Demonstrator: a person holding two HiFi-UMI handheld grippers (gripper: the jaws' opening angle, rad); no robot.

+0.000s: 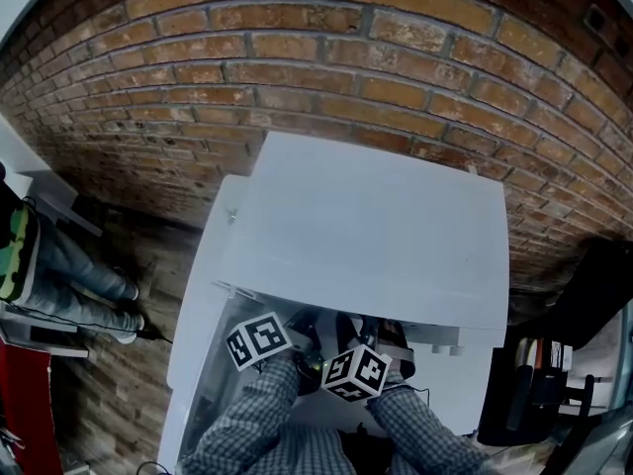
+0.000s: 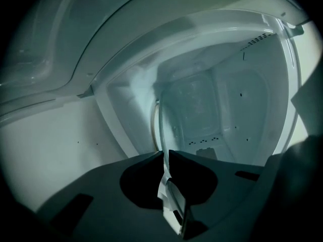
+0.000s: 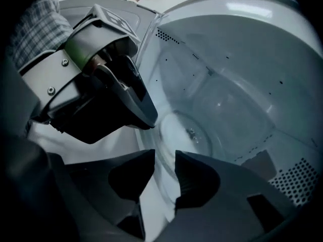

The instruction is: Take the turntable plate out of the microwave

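A person [image 1: 59,275] in jeans sits at far left on the wooden floor [image 1: 109,394], below a brick wall [image 1: 326,57] that fills the background. At centre, the white microwave [image 1: 366,236] is seen from above, and its top hides both sets of jaws from the head view. Only the checked sleeves [image 1: 247,424] and the two marker cubes show at its front edge.

Inside the cavity, the left gripper [image 2: 165,155] is clamped on the rim of the glass turntable plate [image 2: 162,132]. In the left gripper view the disc appears edge-on, its thin edge running straight up from the jaws and back toward the rear wall. The cavity's front frame curves close beside the plate on the left.

The right gripper [image 3: 165,153] is released, its jaws standing apart with the plate's near rim showing in the gap between them. In the right gripper view the plate is an oblique ellipse stretching away from the jaws, with its centre hub facing the camera. It cannot be told whether the plate is raised off the cavity floor.

The left gripper's body crowds the upper left of the right gripper view, its jaw tips at the plate's left rim. A perforated panel [image 3: 295,185] sits at lower right.
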